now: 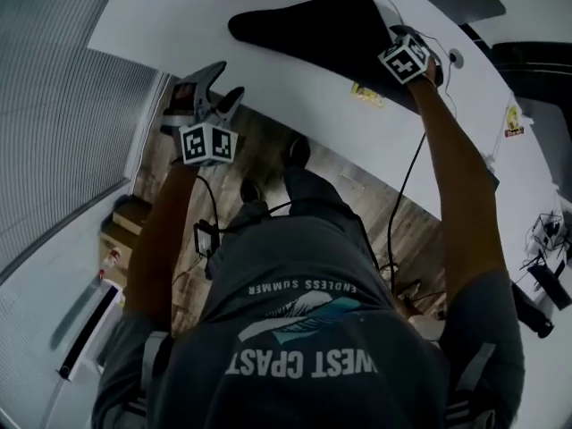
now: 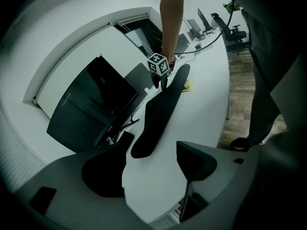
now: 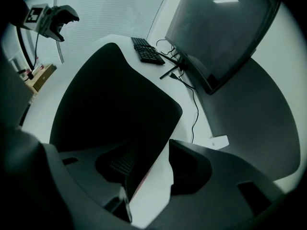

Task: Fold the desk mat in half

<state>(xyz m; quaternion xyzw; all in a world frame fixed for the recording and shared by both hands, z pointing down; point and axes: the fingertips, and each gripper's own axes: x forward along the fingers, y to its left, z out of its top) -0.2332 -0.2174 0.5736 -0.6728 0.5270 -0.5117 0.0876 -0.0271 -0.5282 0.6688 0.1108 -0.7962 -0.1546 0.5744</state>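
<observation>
Okay, desk (image 1: 179, 25): white, long, carries everything; I'm standing at its near edge.
desk mat (image 1: 313, 29): black, lies on the desk in front of the monitor. I can't tell if it's already doubled over.
monitor (image 3: 220, 28): dark, behind the mat, cables trailing beside it.
keyboard (image 3: 147, 51): black, past the mat's far end.
right gripper (image 3: 153, 162): at the mat's right end, claw spread wide. The mat's raised edge sits in the gap, and the pads aren't clamping it.
left gripper (image 2: 151, 166): claw wide, nothing in it, hanging off the desk's left end, well apart from the mat.
risk 1: the edge drops flat if I pull away now, because the grip is loose.
risk 2: a one-sided lift skews the fold, since my left is far from the mat.
risk 3: the mat slides into the cables if dragged.
</observation>
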